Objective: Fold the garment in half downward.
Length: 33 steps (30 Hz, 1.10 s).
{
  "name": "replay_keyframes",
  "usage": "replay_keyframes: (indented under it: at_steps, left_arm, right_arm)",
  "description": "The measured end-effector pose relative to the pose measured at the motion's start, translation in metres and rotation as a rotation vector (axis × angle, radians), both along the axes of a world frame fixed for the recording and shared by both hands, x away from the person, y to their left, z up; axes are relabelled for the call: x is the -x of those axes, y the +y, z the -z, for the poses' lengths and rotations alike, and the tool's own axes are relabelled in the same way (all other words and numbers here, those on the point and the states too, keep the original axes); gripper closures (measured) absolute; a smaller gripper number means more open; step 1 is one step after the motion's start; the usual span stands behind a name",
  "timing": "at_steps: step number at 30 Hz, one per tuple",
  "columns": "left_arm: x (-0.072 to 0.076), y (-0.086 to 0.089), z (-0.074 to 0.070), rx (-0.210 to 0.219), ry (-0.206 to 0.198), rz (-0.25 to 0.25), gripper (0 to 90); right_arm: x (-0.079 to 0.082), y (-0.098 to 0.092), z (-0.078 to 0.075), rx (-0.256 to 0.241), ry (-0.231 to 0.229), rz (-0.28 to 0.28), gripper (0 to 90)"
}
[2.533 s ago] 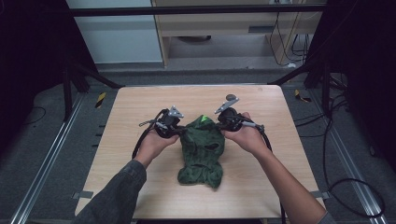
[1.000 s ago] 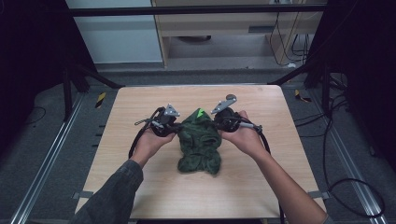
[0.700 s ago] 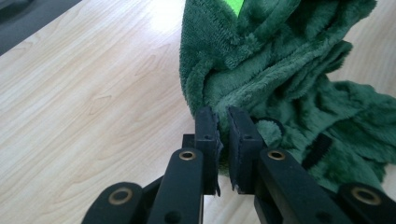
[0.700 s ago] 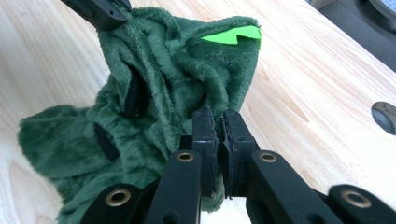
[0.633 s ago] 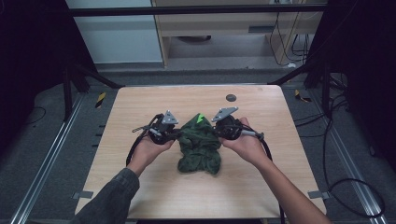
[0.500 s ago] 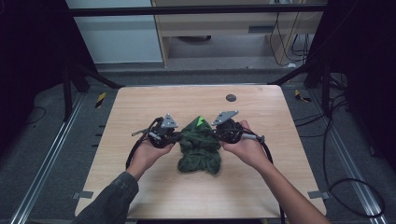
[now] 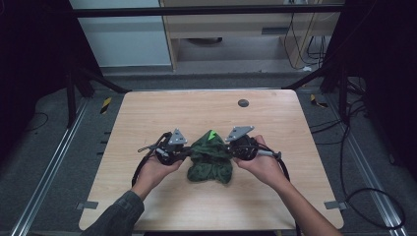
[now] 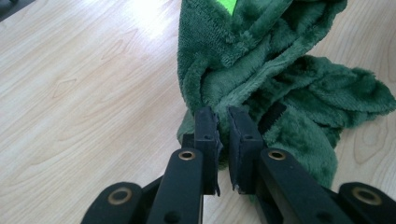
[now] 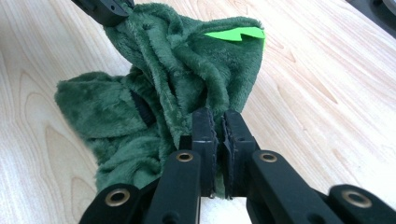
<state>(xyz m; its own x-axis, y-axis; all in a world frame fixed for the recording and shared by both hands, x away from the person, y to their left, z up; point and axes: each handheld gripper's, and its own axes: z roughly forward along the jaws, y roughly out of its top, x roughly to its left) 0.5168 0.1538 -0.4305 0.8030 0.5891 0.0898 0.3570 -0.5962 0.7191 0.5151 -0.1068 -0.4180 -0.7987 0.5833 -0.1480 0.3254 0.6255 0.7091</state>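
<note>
A dark green plush garment [image 7: 210,160] with a bright green patch [image 7: 212,134] lies bunched at the middle of the wooden table [image 7: 147,113]. My left gripper [image 7: 184,154] is shut on its left edge. In the left gripper view the fleece [image 8: 261,79] is pinched between the jaws of that gripper [image 8: 223,116]. On the other side, my right gripper [image 7: 231,151] is shut on the garment's right edge. Fleece [image 9: 177,70] sits between the near-closed jaws of the right gripper [image 9: 218,119], and the left gripper's tip [image 9: 105,9] shows beyond it. The upper part is lifted and the lower part rests on the table.
A small dark round disc [image 7: 243,103] sits toward the table's far edge. Black cables [image 7: 142,164] trail from both grippers over the tabletop. Bare wood surrounds the garment. Dark frame legs and floor cables stand around the table.
Both grippers have drawn back toward the near side of the table with the garment, which has bunched up shorter. The round disc now lies uncovered farther back.
</note>
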Motion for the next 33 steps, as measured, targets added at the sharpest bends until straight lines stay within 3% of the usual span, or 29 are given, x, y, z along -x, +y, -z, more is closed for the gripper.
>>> replay_keyframes:
  at_steps: [10, 33]
  left_arm:
    - [0.011, -0.001, 0.015, -0.02, 0.004, 0.01, 82.4]
    - [0.03, 0.001, 0.038, -0.005, 0.02, 0.012, 81.9]
  right_arm:
    - [0.012, -0.003, 0.014, -0.003, 0.016, -0.005, 84.7]
    - [0.039, -0.003, 0.033, -0.007, 0.029, -0.039, 83.7]
